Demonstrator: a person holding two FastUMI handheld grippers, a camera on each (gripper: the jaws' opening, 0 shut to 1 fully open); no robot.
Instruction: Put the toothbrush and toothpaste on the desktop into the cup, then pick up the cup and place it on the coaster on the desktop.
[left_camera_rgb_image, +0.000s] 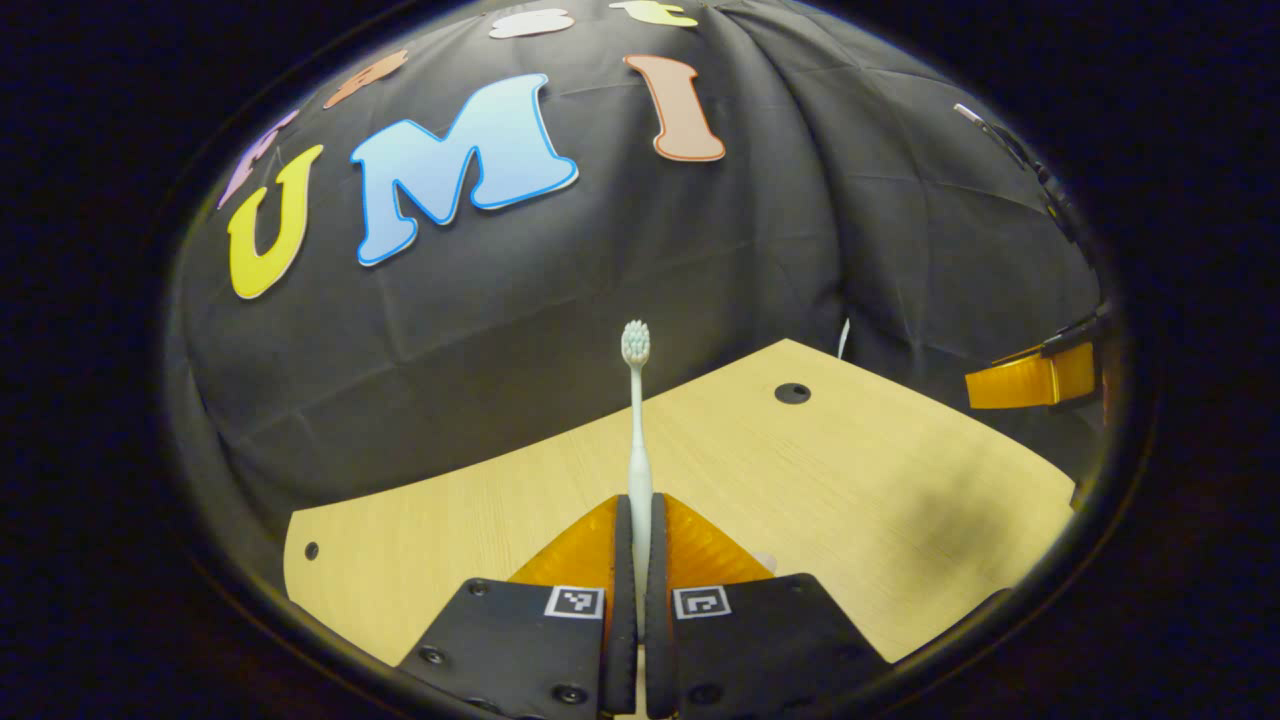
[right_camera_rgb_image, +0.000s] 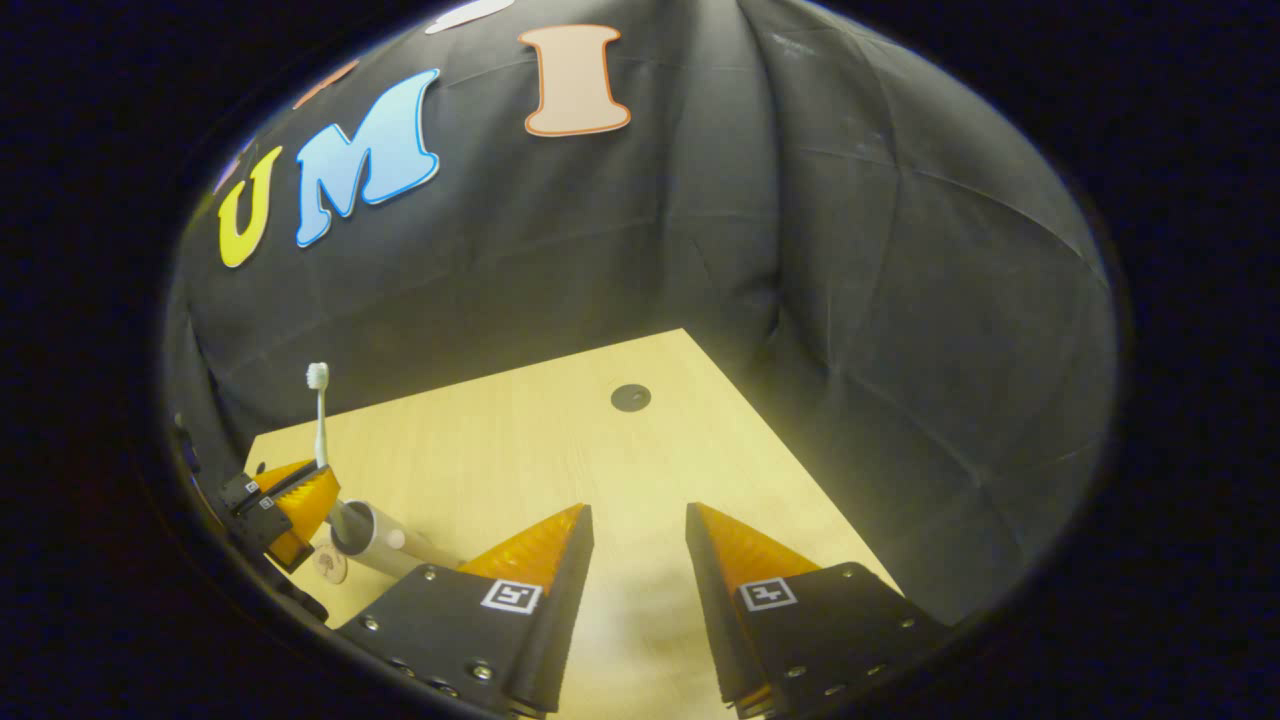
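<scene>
A white toothbrush stands upright with its bristle head on top. My left gripper is shut on its handle, above the wooden desktop. The right gripper view shows that same left gripper at the far left with the toothbrush rising from it. Just right of it is a grey cup, its mouth facing up-left, with something small and white on its side. A small round wooden coaster lies below the cup. My right gripper is open over bare desktop with nothing between its fingers.
A dark round hole sits in the desktop near the far edge, seen too as the hole in the left gripper view. An orange finger of the other gripper shows at the right. Black cloth walls close in behind the desk.
</scene>
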